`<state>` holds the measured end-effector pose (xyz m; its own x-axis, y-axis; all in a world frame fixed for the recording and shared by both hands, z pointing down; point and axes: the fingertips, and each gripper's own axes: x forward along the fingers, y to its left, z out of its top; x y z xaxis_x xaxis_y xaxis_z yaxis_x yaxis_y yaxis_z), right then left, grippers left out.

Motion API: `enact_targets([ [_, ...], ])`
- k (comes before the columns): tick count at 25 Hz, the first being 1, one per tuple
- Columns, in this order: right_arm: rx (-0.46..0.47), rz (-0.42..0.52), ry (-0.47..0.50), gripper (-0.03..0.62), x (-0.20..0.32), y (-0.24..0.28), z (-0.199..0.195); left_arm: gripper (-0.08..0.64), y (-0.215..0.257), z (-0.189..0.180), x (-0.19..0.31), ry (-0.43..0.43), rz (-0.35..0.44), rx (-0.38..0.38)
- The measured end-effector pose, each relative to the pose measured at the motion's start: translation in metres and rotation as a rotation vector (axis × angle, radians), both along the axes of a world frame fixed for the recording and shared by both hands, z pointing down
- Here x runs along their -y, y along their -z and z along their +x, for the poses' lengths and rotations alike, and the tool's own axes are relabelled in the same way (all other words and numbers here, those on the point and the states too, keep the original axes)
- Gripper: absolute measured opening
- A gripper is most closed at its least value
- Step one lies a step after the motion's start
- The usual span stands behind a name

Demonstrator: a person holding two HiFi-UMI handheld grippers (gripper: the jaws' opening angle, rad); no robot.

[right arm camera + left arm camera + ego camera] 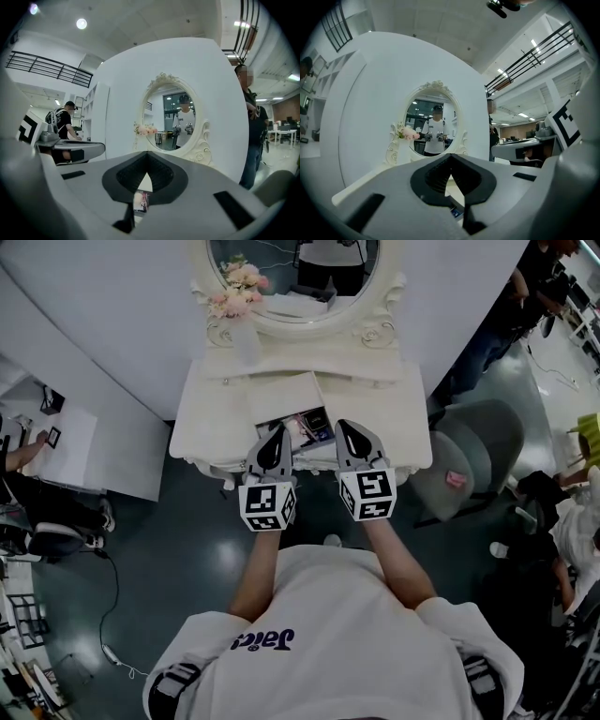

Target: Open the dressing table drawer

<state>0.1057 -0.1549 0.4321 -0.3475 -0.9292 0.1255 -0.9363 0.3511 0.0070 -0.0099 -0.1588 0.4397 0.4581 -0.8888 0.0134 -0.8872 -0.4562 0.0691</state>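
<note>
The left gripper's [451, 158] black pads meet at their tips with nothing between them. The right gripper's [148, 159] pads are likewise pressed together on nothing. In the head view the left gripper [278, 433] and right gripper [345, 428] are side by side, close together but apart. Both point towards the mirror, with their marker cubes facing the person.

The drawer [317, 452] stands pulled out of the dressing table [206, 418], directly under and between the two sets of fingertips. Neither gripper touches it, and both are above its front part. Small colourful items [310, 427] lie inside and show in the gap between the grippers. A scrap of them also shows below the closed jaws in each gripper view.

Beyond the drawer the pale tabletop runs back to an oval mirror [295, 268] in an ornate white frame. Pink flowers [239, 287] sit at the mirror's left side. A grey chair [478, 451] stands to the right of the table. In the right gripper view a bystander [251, 126] stands by the white wall at the right.
</note>
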Motion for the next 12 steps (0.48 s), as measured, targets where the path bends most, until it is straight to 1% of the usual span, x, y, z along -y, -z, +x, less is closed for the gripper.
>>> enact_targets([
  [8,0.002,-0.016,-0.004,0.008,-0.007,-0.008,0.014,0.014,-0.006,0.011,-0.008,0.008,-0.013,-0.009],
  [12,0.002,-0.035,-0.008,0.008,-0.006,-0.016,0.021,0.014,-0.024,0.015,-0.006,0.013,-0.063,-0.019],
])
